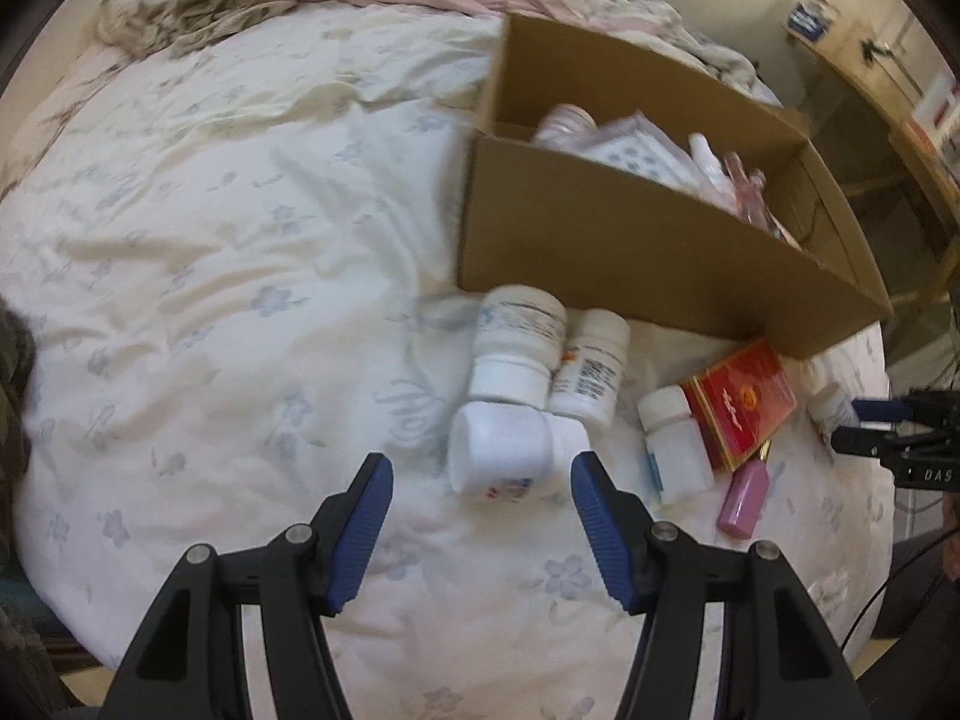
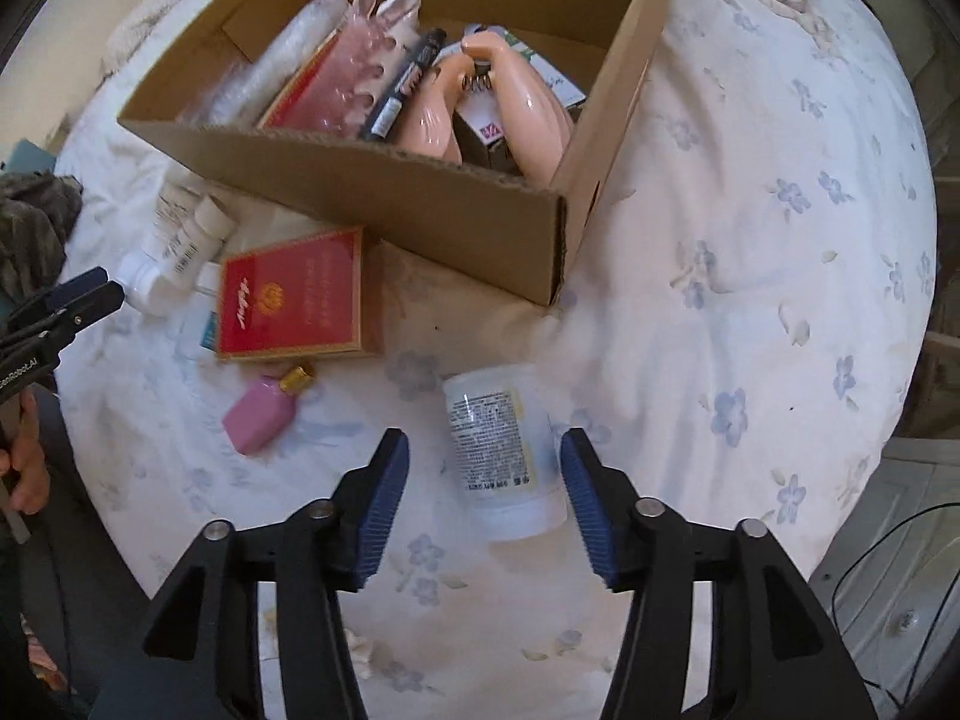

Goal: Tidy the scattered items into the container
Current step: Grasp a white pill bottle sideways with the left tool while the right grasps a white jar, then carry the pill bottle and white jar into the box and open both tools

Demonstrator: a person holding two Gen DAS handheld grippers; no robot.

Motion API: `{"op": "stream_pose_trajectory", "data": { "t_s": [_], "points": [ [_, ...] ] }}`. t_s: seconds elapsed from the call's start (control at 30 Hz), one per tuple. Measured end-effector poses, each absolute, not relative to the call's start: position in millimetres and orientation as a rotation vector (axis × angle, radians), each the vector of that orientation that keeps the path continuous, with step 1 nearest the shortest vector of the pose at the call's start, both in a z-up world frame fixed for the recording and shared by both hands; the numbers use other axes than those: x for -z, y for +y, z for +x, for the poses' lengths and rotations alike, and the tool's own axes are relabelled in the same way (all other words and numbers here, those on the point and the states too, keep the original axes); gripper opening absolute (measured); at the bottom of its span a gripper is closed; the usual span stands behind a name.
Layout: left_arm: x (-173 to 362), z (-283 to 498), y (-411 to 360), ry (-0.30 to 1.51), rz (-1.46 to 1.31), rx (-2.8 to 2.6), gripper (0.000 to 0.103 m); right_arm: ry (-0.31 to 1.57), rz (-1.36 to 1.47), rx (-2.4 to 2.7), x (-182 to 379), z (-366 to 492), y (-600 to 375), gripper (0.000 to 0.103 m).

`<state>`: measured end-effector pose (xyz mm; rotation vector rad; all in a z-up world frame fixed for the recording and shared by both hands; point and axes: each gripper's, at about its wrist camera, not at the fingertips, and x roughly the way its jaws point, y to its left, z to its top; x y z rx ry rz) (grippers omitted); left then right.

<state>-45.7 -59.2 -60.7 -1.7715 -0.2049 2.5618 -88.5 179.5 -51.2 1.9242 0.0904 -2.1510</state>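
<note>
In the left wrist view the left gripper (image 1: 482,480) was spread wide above a flowered sheet (image 1: 198,276), gripping nothing; a white bottle (image 1: 501,450) lay on its side just ahead, between the fingertips but touching neither pad as far as could be told. Beyond it two more bottles (image 1: 522,342) lay side by side against the near wall of the box (image 1: 630,270), which stood ahead and to the right with assorted items inside. To the right of the gripper lay a small white bottle (image 1: 675,438), a red carton (image 1: 741,402) and a pink bottle (image 1: 747,498), and the right gripper (image 1: 888,426) showed at the far right edge. In the right wrist view the right gripper (image 2: 485,483) was likewise spread, empty, with a labelled jar (image 2: 501,456) lying on its side between the fingers, nearer the right pad; contact could not be told. The red carton (image 2: 294,300) and pink bottle (image 2: 264,414) lay ahead to the left, the box (image 2: 384,174) straight ahead, holding a peach hand grip (image 2: 528,102) and a black tube (image 2: 405,84), and the left gripper (image 2: 66,300) at the left edge
</note>
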Motion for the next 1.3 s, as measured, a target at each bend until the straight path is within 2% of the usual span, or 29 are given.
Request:
{"op": "stream_pose_trajectory", "data": {
  "t_s": [0.07,0.27,0.3,0.33,0.37,0.4,0.53,0.73,1.07,1.3],
  "points": [
    [65,-49,-54,-0.183,-1.769,-2.535,0.062,0.121,1.957,2.145,57,-88,178,0.067],
    [81,-60,-36,-0.069,-1.771,-2.502,0.062,0.200,1.988,2.137,72,-88,178,0.067],
    [81,-60,-35,-0.052,-1.766,-2.514,0.056,0.205,1.981,2.145,72,-88,179,0.067],
    [82,-60,-34,-0.031,-1.765,-2.518,0.051,0.213,1.968,2.152,71,-88,179,0.061],
    [83,-60,-33,-0.022,-1.763,-2.514,0.051,0.227,1.948,2.159,69,-88,179,0.044],
    [82,-58,-34,-0.024,-1.752,-2.512,0.051,0.227,1.935,2.152,68,-88,178,0.040],
    [77,-54,-34,0.002,-1.734,-2.522,0.050,0.193,1.848,2.141,54,-86,172,0.040],
    [60,-44,-42,-0.027,-1.703,-2.580,0.050,0.035,1.709,2.080,17,-79,169,0.040],
    [-13,-74,-58,-0.217,-1.518,-2.696,0.050,-0.310,1.318,2.144,-64,-70,190,0.039],
    [-51,-102,-34,-0.126,-1.438,-2.723,0.050,-0.507,1.264,2.230,-73,-102,190,0.039]
  ]
}}
